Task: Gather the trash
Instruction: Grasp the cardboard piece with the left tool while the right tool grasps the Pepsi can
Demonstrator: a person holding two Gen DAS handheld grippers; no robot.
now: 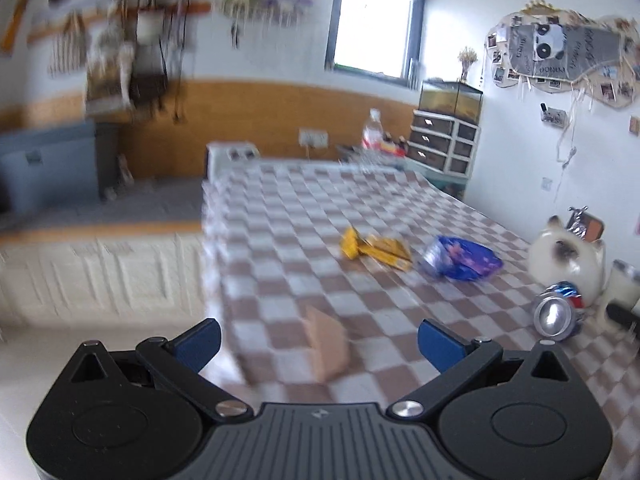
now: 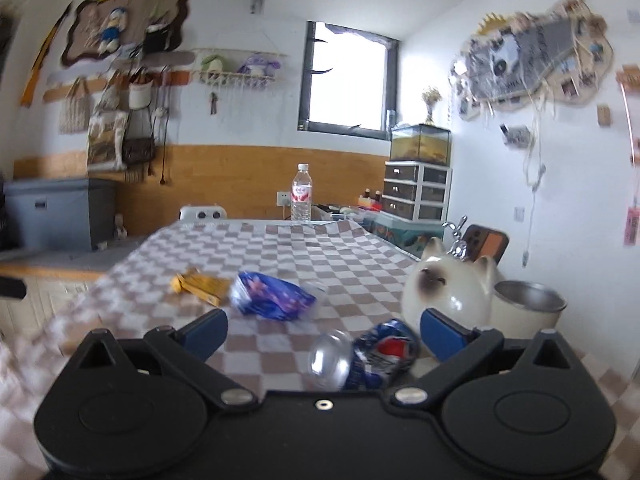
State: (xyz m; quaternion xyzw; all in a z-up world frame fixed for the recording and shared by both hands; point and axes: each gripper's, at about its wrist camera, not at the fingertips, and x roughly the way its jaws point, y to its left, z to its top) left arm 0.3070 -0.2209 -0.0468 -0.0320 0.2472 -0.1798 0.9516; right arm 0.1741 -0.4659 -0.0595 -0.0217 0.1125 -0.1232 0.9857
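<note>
**me:** Both tools are wide apart and holding nothing. My right tool (image 2: 322, 330) has the crushed can (image 2: 360, 360) lying on its side between the fingers, on the checked bench (image 2: 280, 248). Looks light and dented, probably slippery metal, so I'd pinch across the squashed middle, not the round end.

**reply:** What about the left?

**me:** Left tool (image 1: 319, 338) is lined up on a tan cardboard bit (image 1: 326, 344) right by the bench edge, so it could get nudged off. The blue wrapper (image 1: 460, 258) and yellow wrapper (image 1: 376, 249) sit mid-bench with open room around them. The ceramic cat (image 2: 448, 288) is just beside the can, looks breakable.
</note>
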